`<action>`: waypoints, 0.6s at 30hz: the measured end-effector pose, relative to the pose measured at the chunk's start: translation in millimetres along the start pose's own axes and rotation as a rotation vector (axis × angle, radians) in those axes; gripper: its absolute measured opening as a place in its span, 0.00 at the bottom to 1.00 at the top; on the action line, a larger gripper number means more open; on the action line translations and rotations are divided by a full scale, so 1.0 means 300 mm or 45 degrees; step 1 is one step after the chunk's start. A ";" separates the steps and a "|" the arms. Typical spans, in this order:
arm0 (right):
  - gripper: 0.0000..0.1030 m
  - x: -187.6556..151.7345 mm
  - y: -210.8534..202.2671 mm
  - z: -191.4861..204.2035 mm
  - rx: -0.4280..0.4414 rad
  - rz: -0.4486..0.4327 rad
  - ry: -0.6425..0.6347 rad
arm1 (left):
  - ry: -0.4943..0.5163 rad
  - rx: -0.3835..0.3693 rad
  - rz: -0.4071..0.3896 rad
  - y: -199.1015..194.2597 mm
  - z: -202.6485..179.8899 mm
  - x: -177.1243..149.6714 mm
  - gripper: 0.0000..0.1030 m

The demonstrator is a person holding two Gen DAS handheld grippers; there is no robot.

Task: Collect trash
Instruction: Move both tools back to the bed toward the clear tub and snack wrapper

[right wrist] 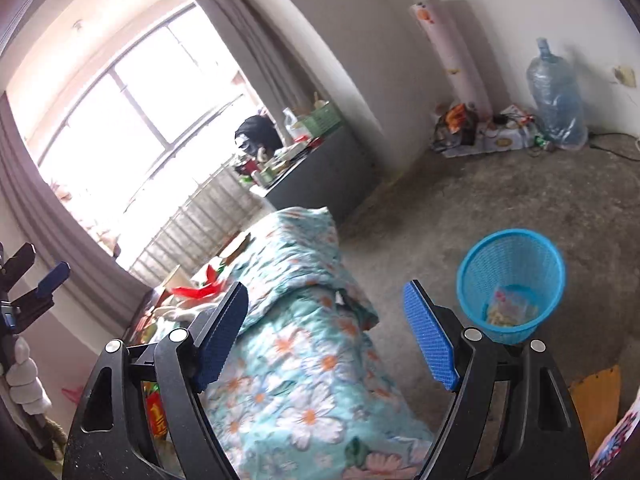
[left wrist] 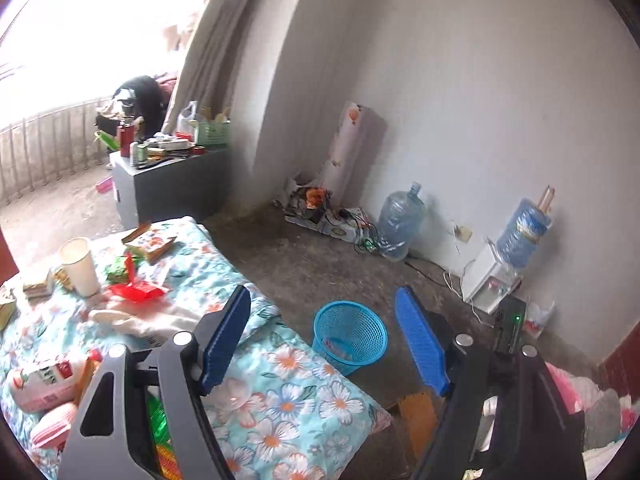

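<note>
Both tongs, left tongs (left wrist: 322, 336) and right tongs (right wrist: 324, 332), gape empty over floral bed (left wrist: 288, 396), wrappers (left wrist: 136, 288) far left awaiting blue basket (left wrist: 350, 336) on floor.

Blue mesh bin (right wrist: 511, 284) stands upright on the floor — wrappers inside; red wrapper (left wrist: 138, 292) lies on the quilt.

Left tool (left wrist: 322, 342) and right tool (right wrist: 326, 334) apparently both gape wide, gripping nothing.
</note>
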State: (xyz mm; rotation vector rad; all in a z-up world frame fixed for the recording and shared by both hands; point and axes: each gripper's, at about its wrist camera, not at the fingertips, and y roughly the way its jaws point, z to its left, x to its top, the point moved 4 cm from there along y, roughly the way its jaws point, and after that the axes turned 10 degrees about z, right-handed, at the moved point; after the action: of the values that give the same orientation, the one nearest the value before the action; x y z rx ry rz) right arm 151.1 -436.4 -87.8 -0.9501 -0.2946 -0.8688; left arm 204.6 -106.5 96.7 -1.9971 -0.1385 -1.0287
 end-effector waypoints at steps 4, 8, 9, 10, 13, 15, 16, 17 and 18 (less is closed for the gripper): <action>0.74 -0.015 0.058 0.090 0.153 0.121 -0.025 | -0.137 0.044 -0.067 -0.135 0.150 -0.065 0.74; 0.74 -0.053 0.135 0.170 0.251 0.258 -0.034 | -0.240 0.089 -0.096 -0.179 0.263 -0.134 0.74; 0.74 -0.067 0.153 0.186 0.270 0.287 -0.030 | -0.256 0.105 -0.092 -0.180 0.288 -0.152 0.74; 0.73 -0.082 0.167 0.204 0.282 0.315 -0.024 | -0.267 0.120 -0.090 -0.180 0.309 -0.168 0.74; 0.72 -0.128 0.199 0.255 0.266 0.369 -0.042 | -0.272 0.157 -0.075 -0.176 0.356 -0.210 0.74; 0.71 -0.151 0.222 0.286 0.265 0.399 -0.062 | -0.270 0.180 -0.063 -0.167 0.383 -0.229 0.74; 0.71 -0.166 0.235 0.317 0.270 0.415 -0.075 | -0.265 0.189 -0.055 -0.162 0.395 -0.237 0.74; 0.71 -0.174 0.250 0.331 0.278 0.432 -0.083 | -0.259 0.201 -0.042 -0.154 0.410 -0.244 0.74; 0.70 -0.183 0.257 0.339 0.287 0.448 -0.086 | -0.247 0.227 -0.020 -0.143 0.419 -0.253 0.74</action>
State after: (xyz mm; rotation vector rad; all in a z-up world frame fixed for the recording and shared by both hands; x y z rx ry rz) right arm 188.8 -304.0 -106.1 -0.7911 -0.2663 -0.4709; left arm 213.1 33.0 34.3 -1.9313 -0.3392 -0.8014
